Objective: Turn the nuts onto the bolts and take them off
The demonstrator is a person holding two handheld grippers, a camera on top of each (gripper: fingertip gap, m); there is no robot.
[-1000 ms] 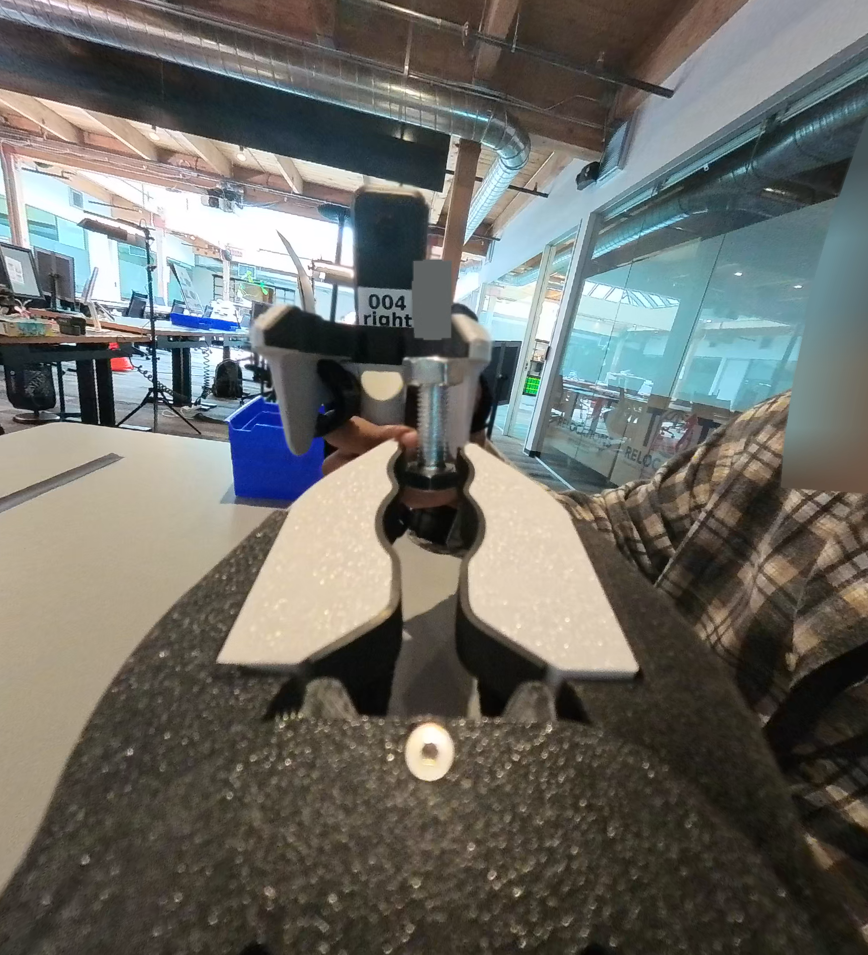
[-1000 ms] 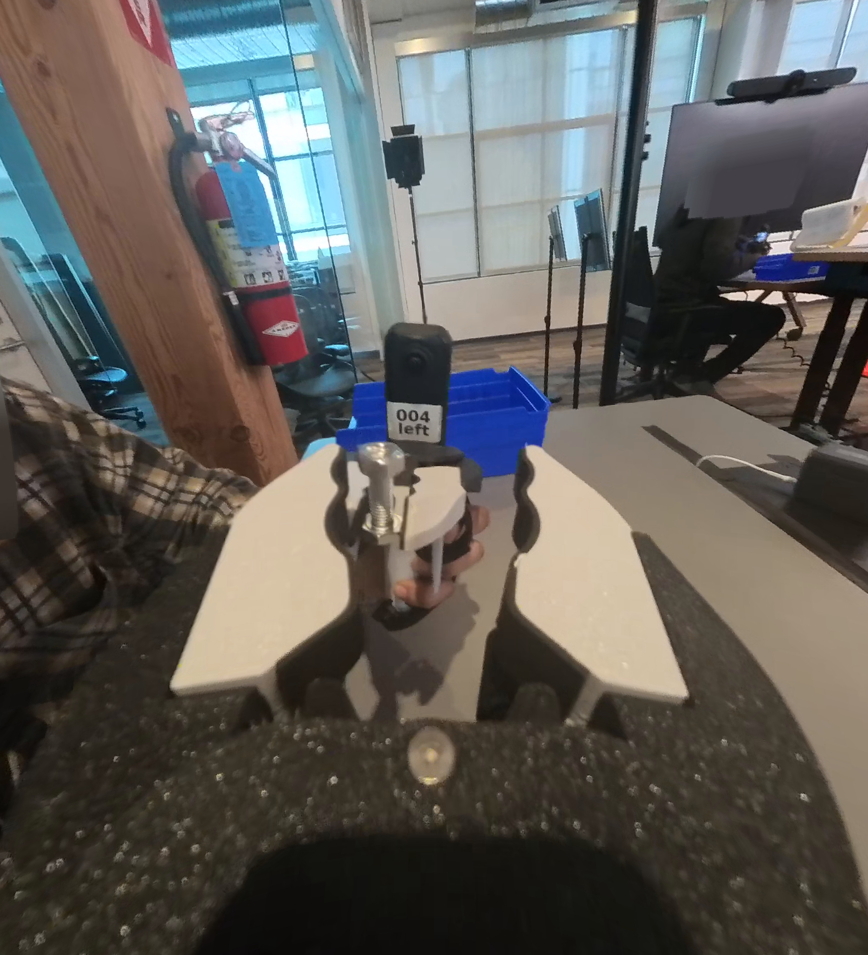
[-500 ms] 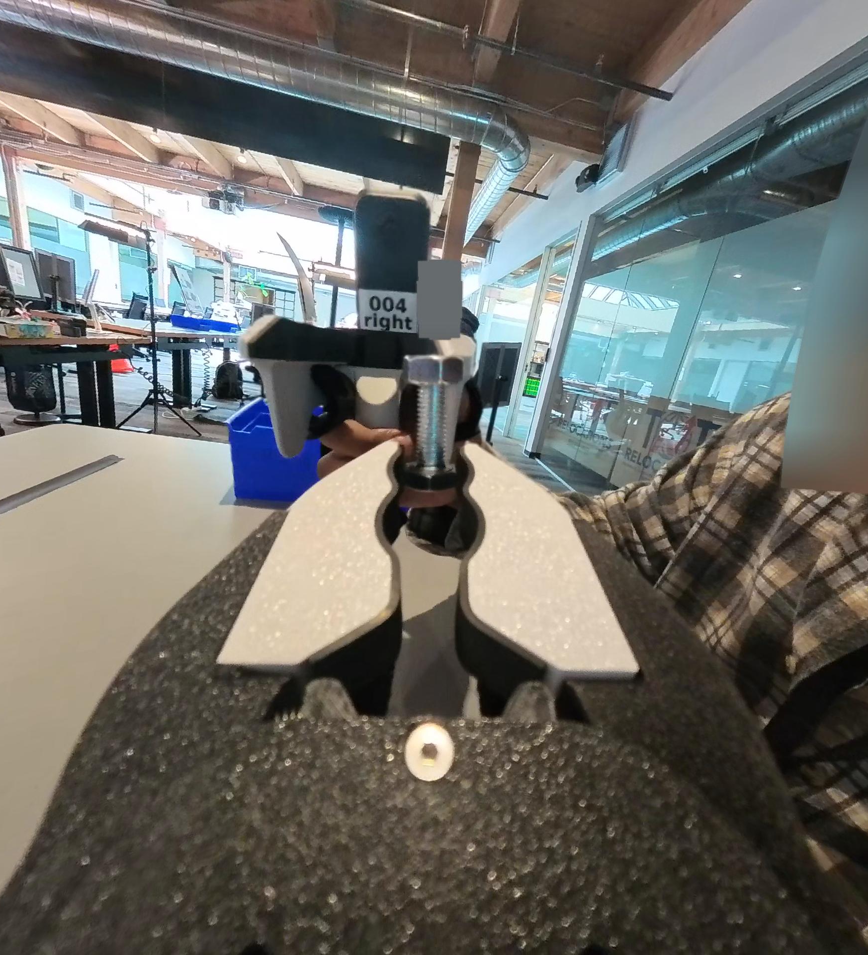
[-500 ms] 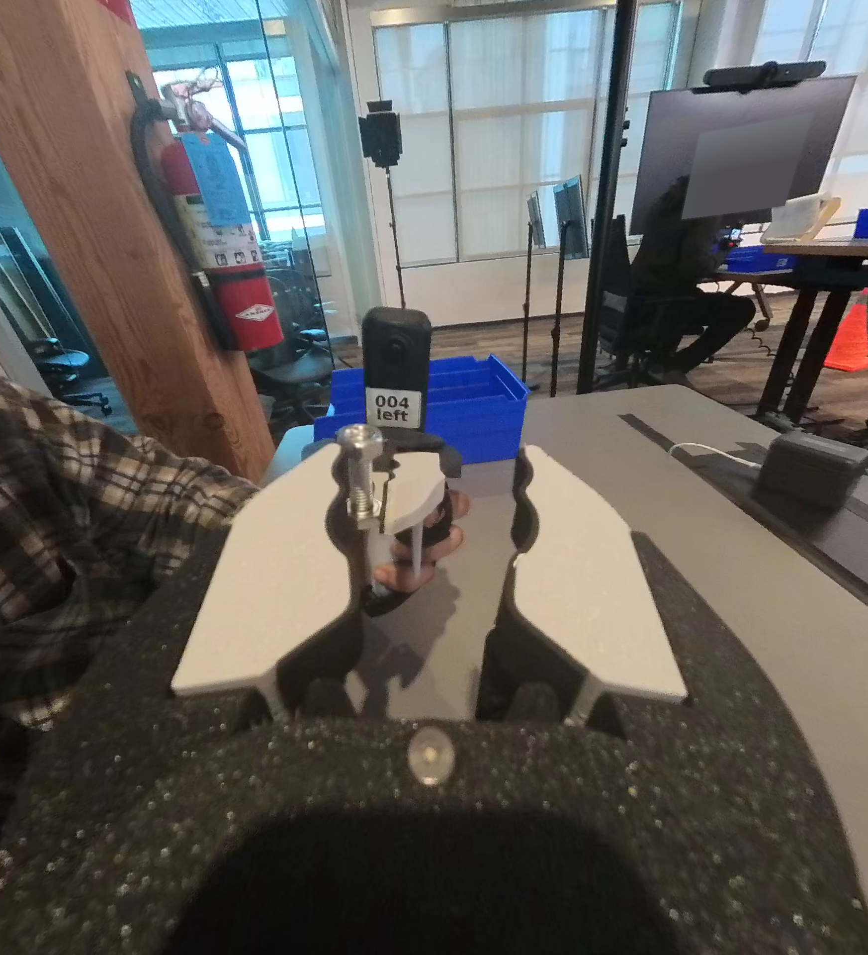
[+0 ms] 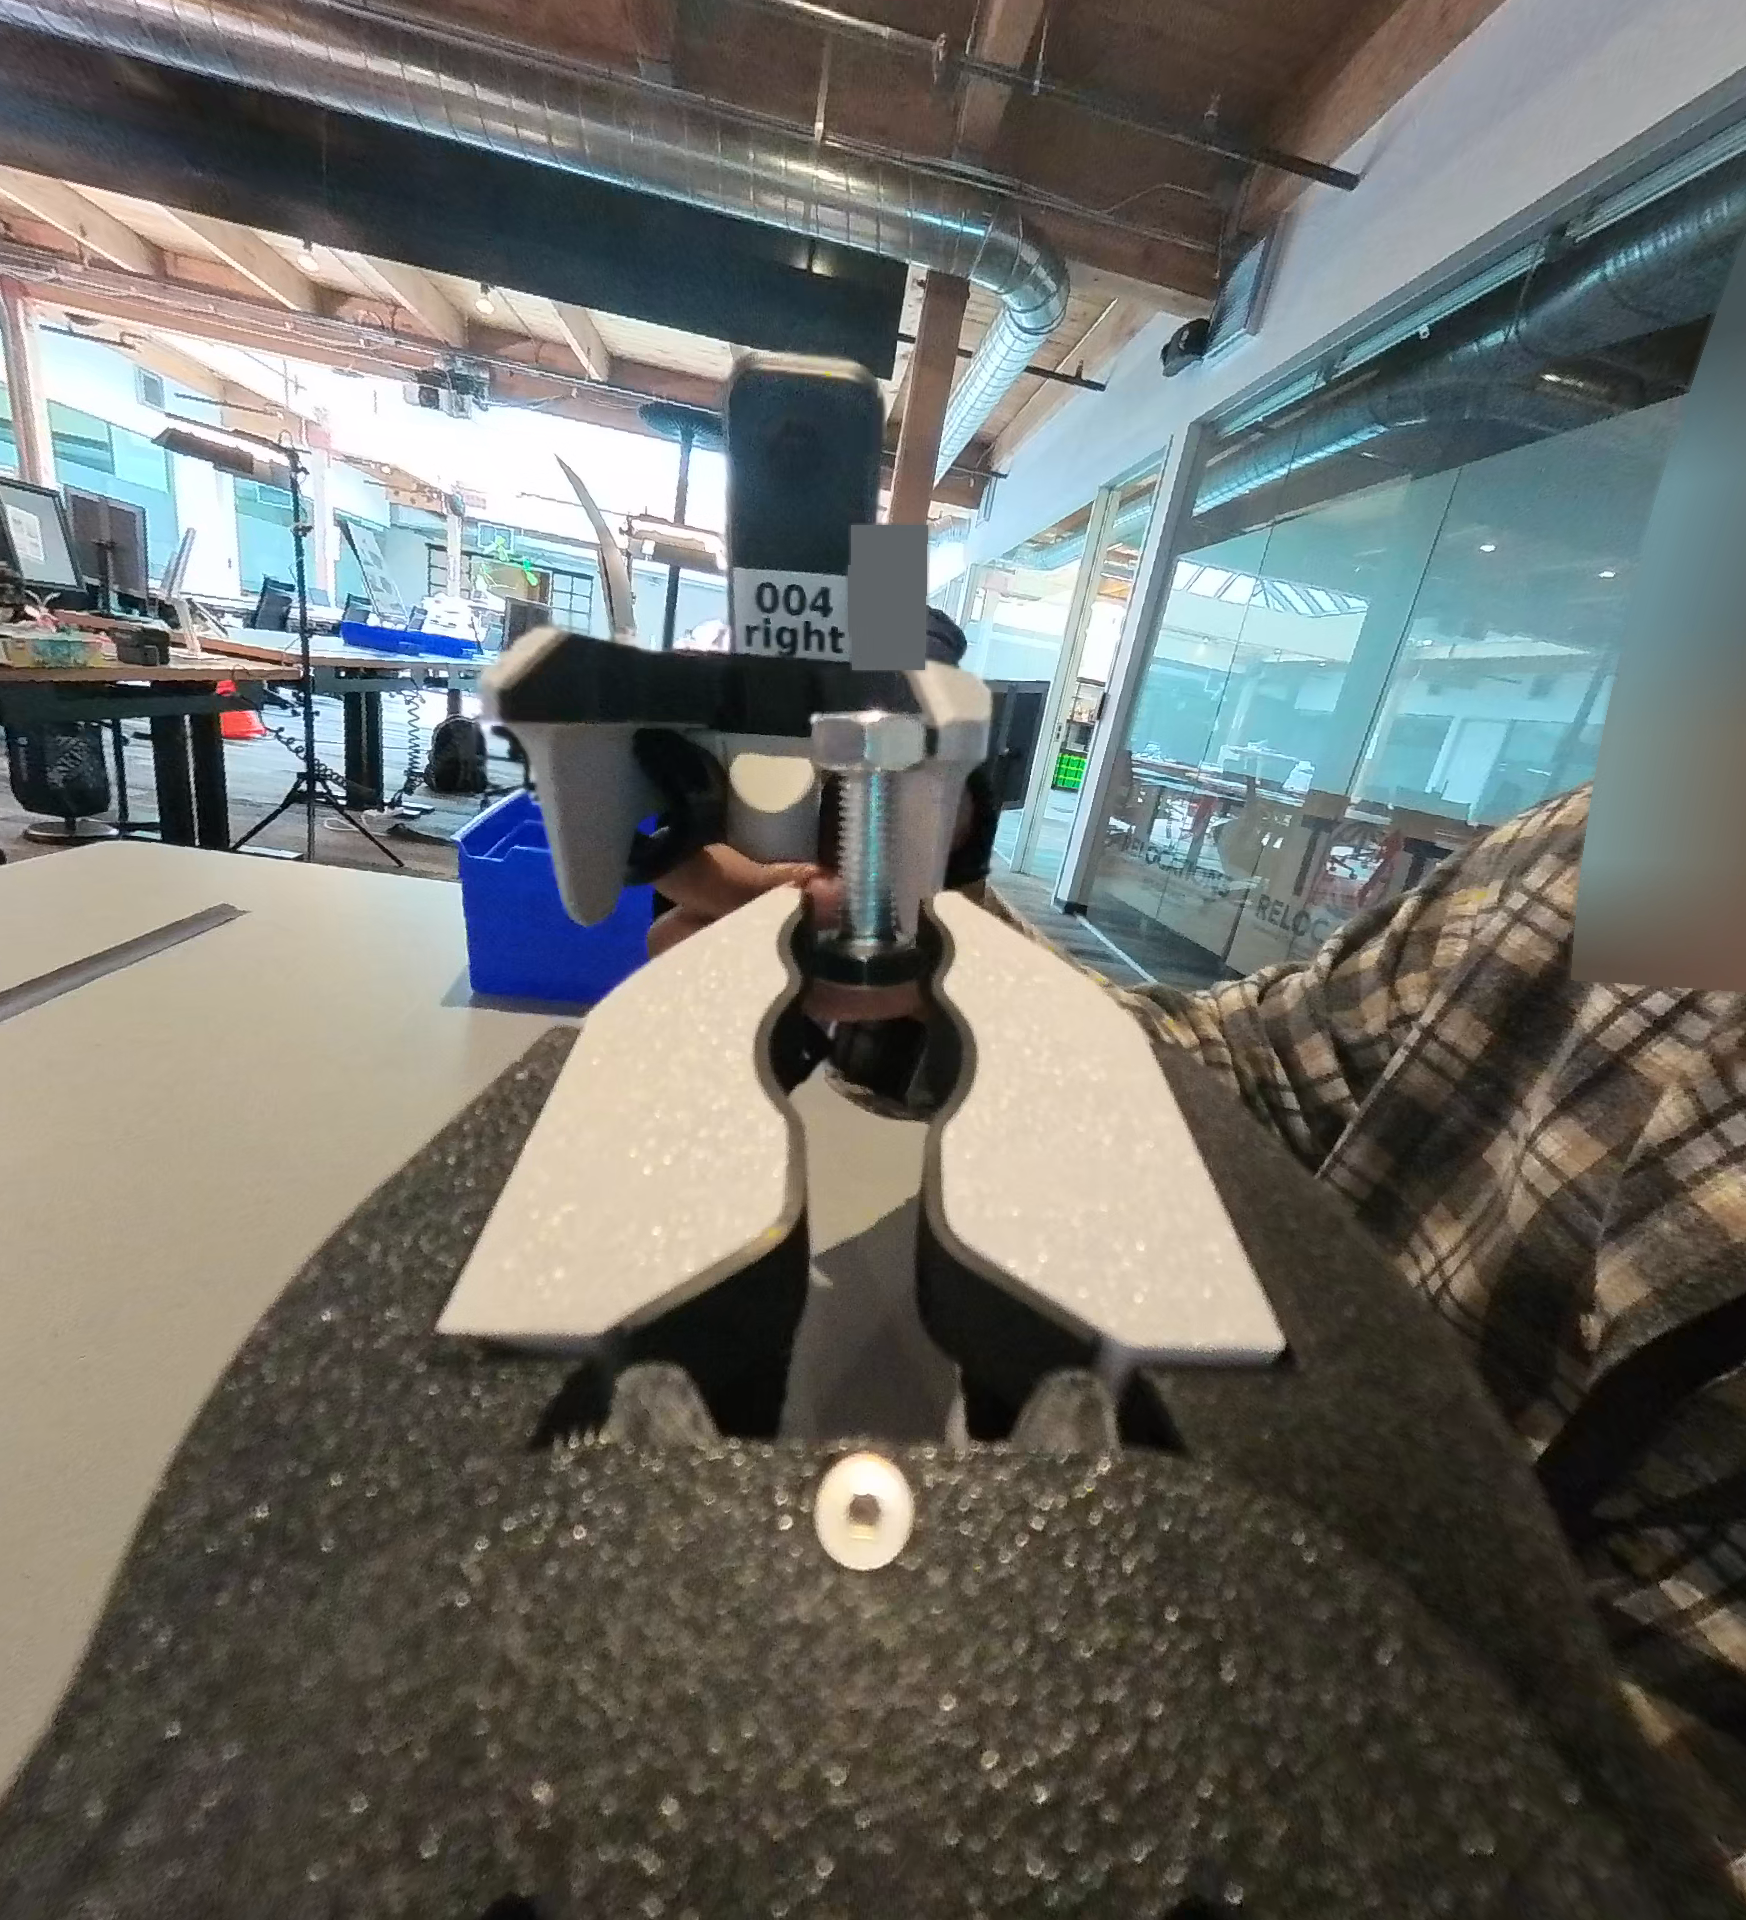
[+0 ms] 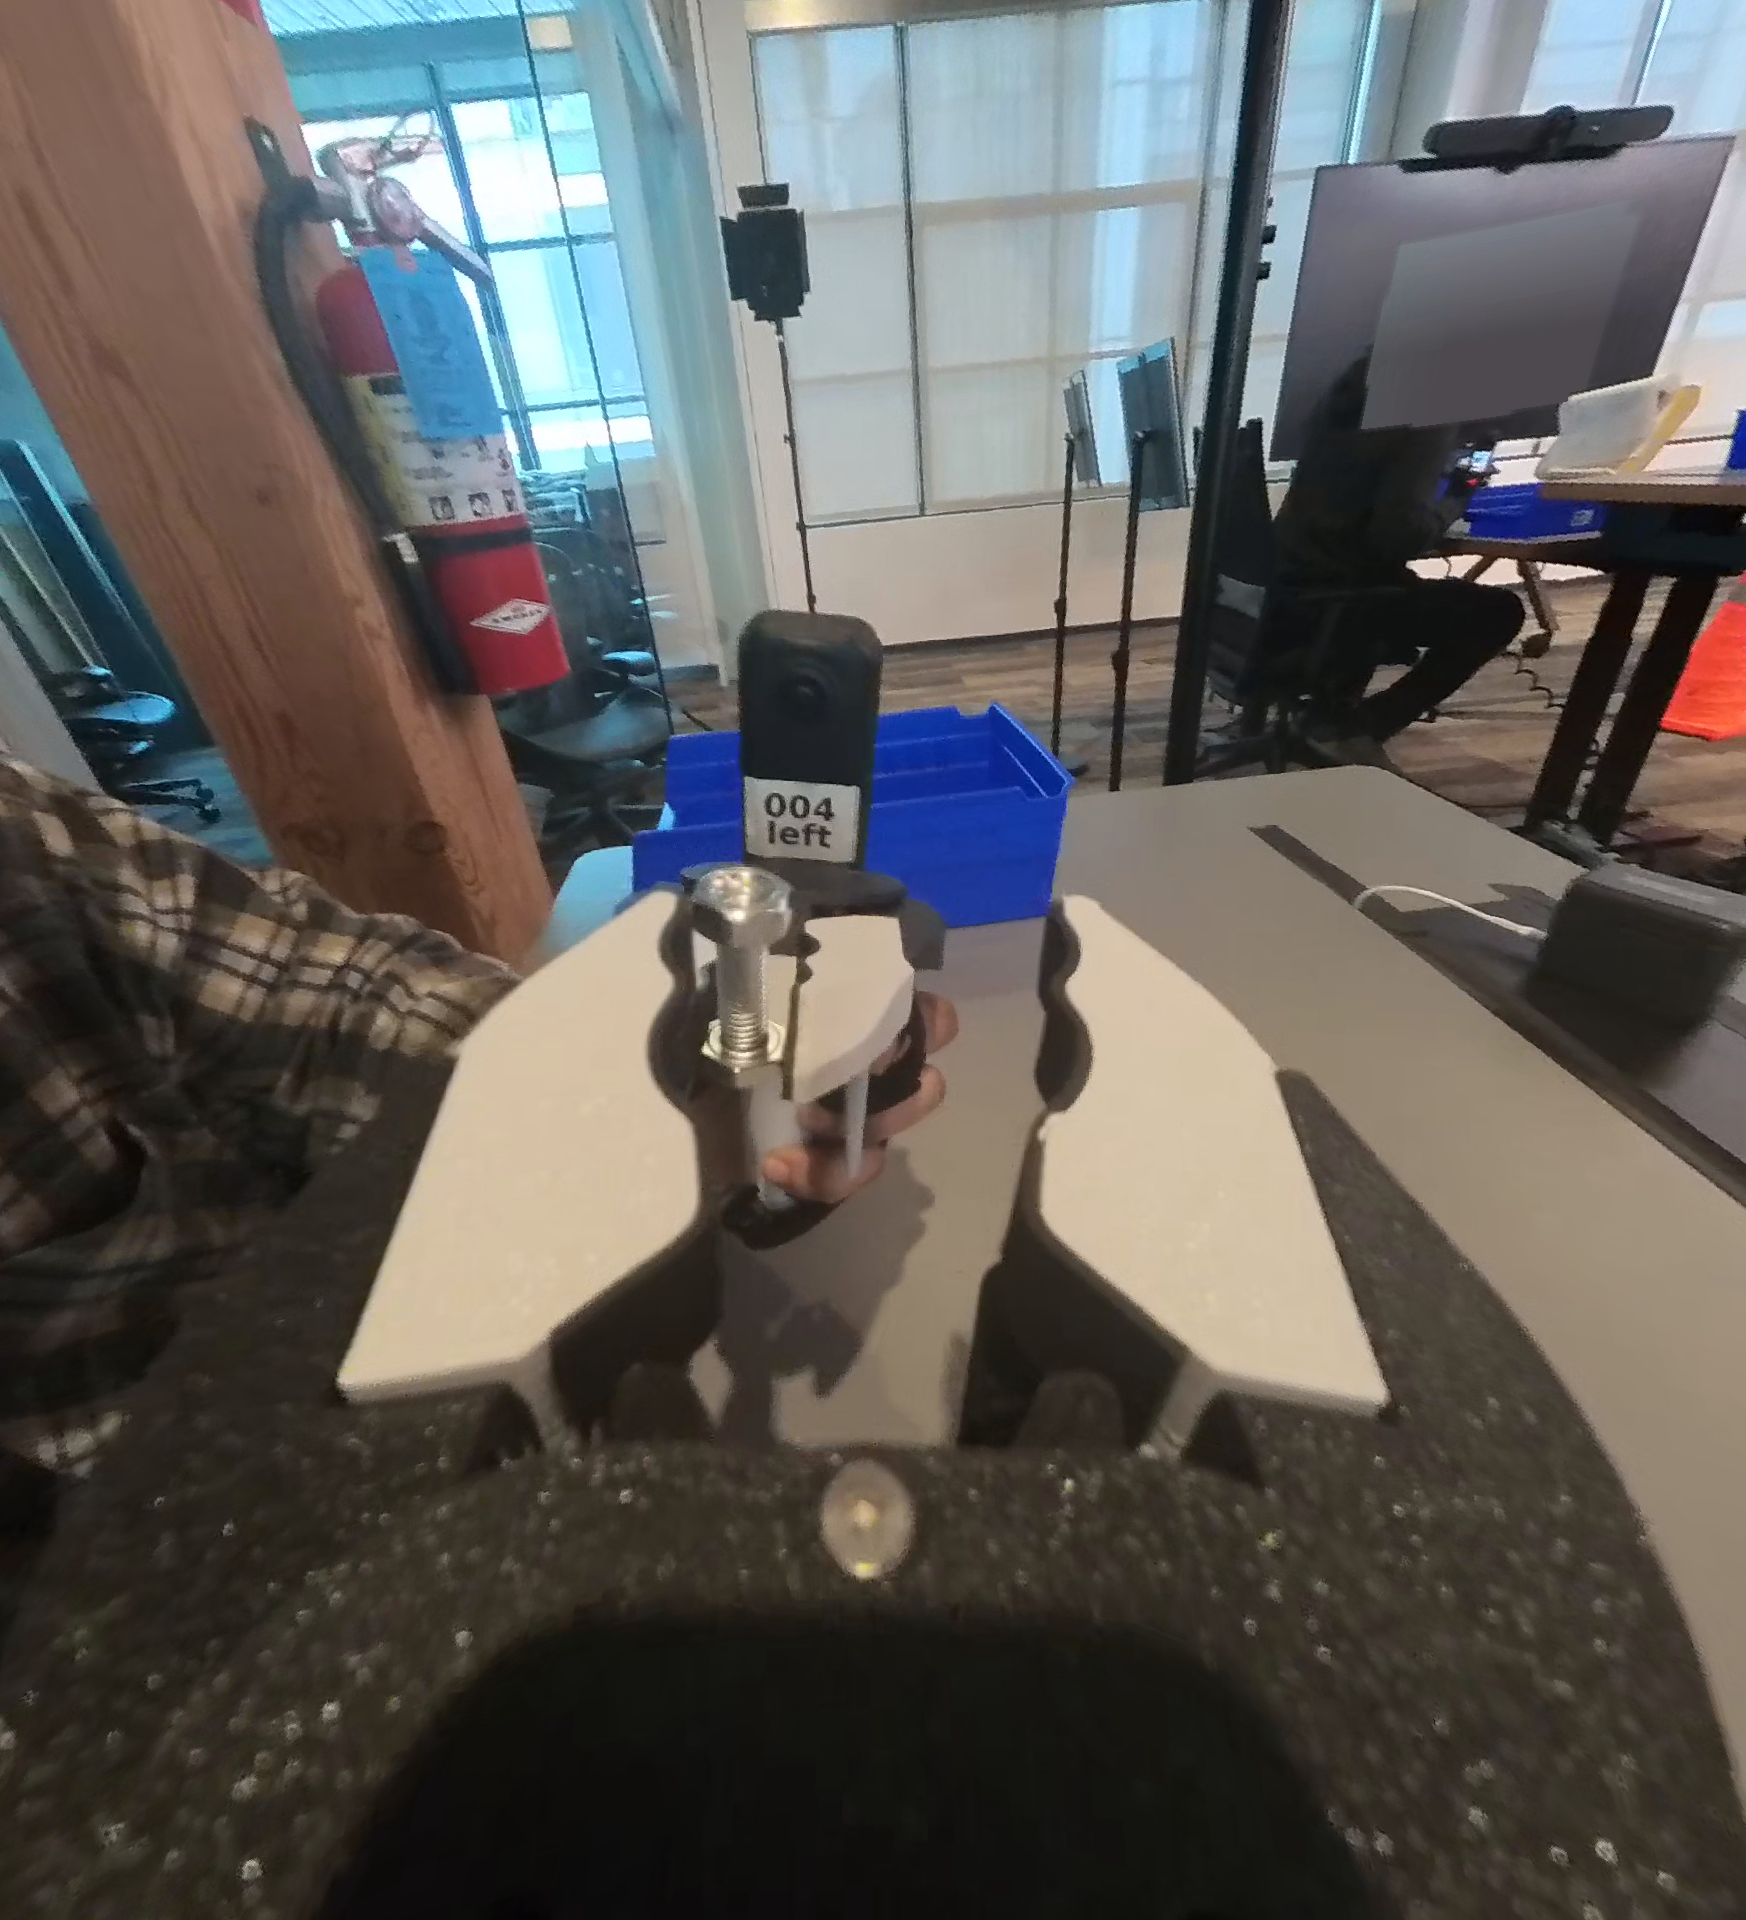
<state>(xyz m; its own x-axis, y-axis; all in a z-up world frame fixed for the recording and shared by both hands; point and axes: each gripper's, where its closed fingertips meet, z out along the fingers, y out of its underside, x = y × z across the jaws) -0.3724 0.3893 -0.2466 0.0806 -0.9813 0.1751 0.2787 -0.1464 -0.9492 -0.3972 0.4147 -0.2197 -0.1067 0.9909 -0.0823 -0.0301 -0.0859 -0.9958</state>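
My left gripper (image 5: 867, 961) is shut on a nut (image 5: 864, 968), held in the notch between its fingers. A silver bolt (image 5: 871, 831) stands upright in the nut, hex head on top. In the right wrist view the bolt (image 6: 744, 966) and nut (image 6: 744, 1051) sit just inside the tip of the left finger of my right gripper (image 6: 864, 935). That gripper's jaws stand wide apart and hold nothing. The left gripper (image 6: 848, 1023) faces it edge-on. The right gripper also shows in the left wrist view (image 5: 765, 790), behind the bolt, with one finger next to the bolt head.
A grey table (image 5: 121, 1091) lies below both grippers, with a blue bin (image 6: 962, 831) at its far edge. A small grey box (image 6: 1638, 956) with a white cable sits at the right. A plaid sleeve (image 5: 1471, 1143) is beside the grippers. A wooden post (image 6: 121, 416) carries a fire extinguisher.
The right gripper has shifted a little while staying open at the bolt head. The bolt stands slightly higher out of the nut. The left gripper keeps its hold.
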